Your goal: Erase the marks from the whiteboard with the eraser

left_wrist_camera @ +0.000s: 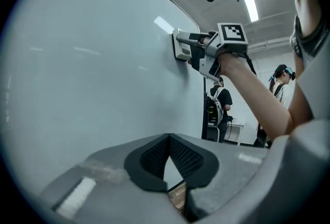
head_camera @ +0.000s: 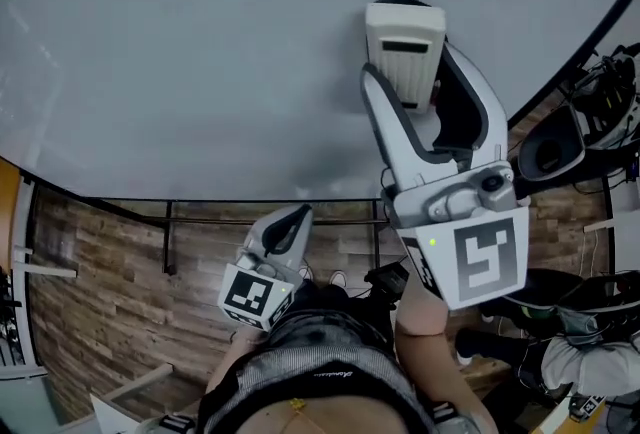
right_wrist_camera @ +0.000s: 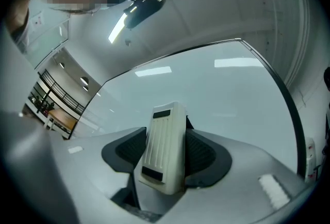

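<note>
The right gripper (head_camera: 408, 87) holds a white ribbed plastic eraser (head_camera: 405, 34) at the upper right of the head view. Its two fingers (right_wrist_camera: 206, 153) squeeze the eraser from both sides. In the right gripper view the eraser stands up between them. The flat side of the eraser touches the big pale whiteboard (head_camera: 180, 52). The left gripper view shows it pressed there, near the top middle of that frame.

The whiteboard fills the whole upper part of the head view. To the left of the eraser there is lots of open board, all the way to the left side of the frame. Above the eraser there is only a little more board before the top of the frame. To the right the room is small, because the dark right edge (head_camera: 570, 72) of the board curves down close by the gripper. The bottom edge (head_camera: 200, 199) of the board runs across the middle of the frame, well below the eraser.

The left gripper (head_camera: 298, 215) is low, in the lower middle of the head view. It is under the bottom edge of the board and over the brown wooden plank floor (head_camera: 100, 282). Its fingers (left_wrist_camera: 191, 158) are pressed together at the tips with nothing between them. It is well apart from the eraser. In its own view the board fills the left side.

A thin black metal rail (head_camera: 169, 242) stands under the board. At the right of the left gripper view, a person with a black backpack (left_wrist_camera: 223, 107) stands past the board.
</note>
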